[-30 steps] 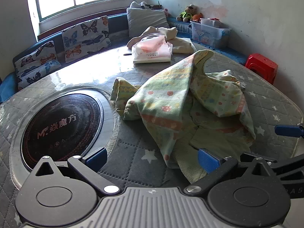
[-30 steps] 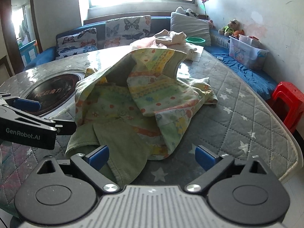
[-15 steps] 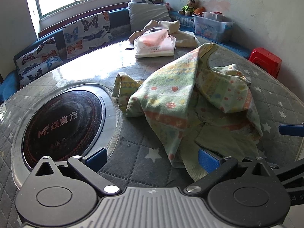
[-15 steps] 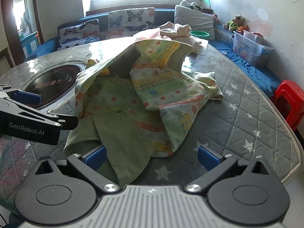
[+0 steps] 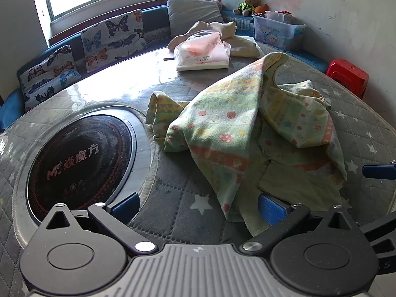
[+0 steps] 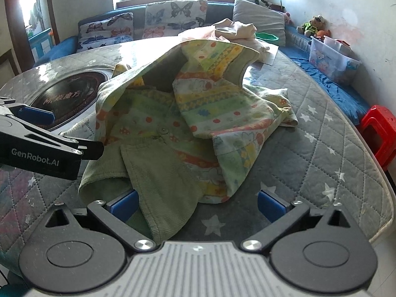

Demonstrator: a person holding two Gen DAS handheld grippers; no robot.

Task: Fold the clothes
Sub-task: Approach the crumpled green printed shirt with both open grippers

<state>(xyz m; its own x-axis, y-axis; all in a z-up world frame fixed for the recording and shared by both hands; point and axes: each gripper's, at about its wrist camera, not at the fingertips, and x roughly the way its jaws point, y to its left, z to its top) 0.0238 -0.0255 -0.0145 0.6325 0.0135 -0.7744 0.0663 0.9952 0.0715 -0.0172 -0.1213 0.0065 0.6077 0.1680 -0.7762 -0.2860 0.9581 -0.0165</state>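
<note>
While both claws hang low at the worktop (image 5: 173, 205) edge, left claw (image 5: 198, 205) and right claw (image 6: 198, 204) gaping, the crumpled garment (image 6: 198, 113) stretches away toward the window.

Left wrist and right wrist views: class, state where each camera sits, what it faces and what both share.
Left wrist: on the left tool, open, facing the crumpled patterned garment and round cooktop.
Right wrist: on the right tool, open, over the garment's green hem; left tool at its left.
Shared: garment, cooktop, red stool.
</note>
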